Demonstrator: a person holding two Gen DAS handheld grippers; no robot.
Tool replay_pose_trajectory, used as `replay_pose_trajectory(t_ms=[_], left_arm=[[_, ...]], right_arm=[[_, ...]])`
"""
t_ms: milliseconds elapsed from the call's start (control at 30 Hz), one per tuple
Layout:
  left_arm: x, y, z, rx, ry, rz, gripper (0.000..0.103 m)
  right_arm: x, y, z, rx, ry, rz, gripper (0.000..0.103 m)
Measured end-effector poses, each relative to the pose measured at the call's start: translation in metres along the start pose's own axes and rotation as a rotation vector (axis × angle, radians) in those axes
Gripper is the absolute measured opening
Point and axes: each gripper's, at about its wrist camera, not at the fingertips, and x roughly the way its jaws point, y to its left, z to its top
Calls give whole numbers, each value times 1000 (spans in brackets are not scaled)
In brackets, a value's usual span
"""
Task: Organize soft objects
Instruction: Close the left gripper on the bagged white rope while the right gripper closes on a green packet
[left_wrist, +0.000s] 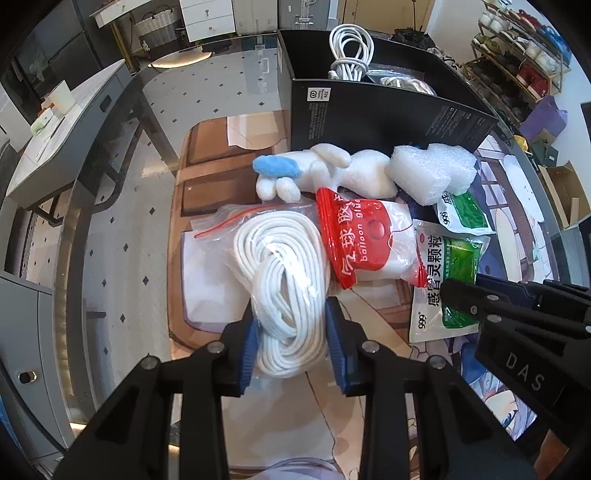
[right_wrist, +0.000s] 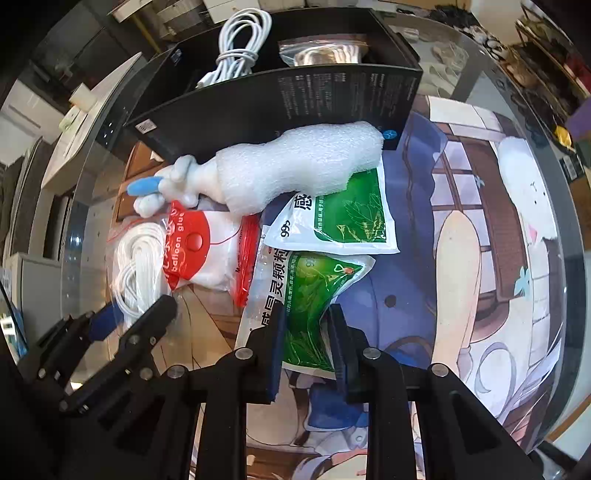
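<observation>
left gripper (left_wrist: 291, 332): blue pads closed on the bagged white rope (left_wrist: 280, 288), pinching the coil at its near end. Bag lies on the table, toward its left edge.
right gripper (right_wrist: 308, 347): pads clamped on the near green sachet (right_wrist: 310, 306); the packet buckles between them. It lies mid-table, just right of the rope bag.
step: both grasps look made, pickup stage. Neither item looks lifted clear yet; can't tell for sure from these views.
neighbours: red balloon glue bag (left_wrist: 365, 243) overlaps the rope bag's far-right side and touches the near sachet. Second green sachet (right_wrist: 340, 218) lies just beyond the held one, partly under the white foam block (right_wrist: 295, 166). White plush toy (left_wrist: 325, 173) sits beside the foam, against the box wall.
target: black box (left_wrist: 388, 114) at the table's far edge, open top. Already holds a white cable (left_wrist: 349, 51) and a clear bag, contents unclear.
next move: lift straight up, carry over the near wall, release inside.
needs: enough height to clear the wall; the rope bag hangs long.
risk: the glue bag may drag along with the rope bag. The sachet is slick and could slip out.
</observation>
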Motion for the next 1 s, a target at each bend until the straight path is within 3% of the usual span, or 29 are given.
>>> replay_pose_trajectory(t_ms=[233,667,733,1000], left_arm=[[-4,0,-2,1,0,-12,30],[-24,-7,-7,10,-34,-6,28],[-25,-6,-7,9,-39,-4,28],[-40,-14,-10,27,-68,-6,28]], right_arm=[[-14,-24,-3,19,3,57,15],[-46,-64,-14,17,-46,84,12],[-51,-71,-16,25,-53,91,5],[-39,-70,-17,26,-38,82,4]])
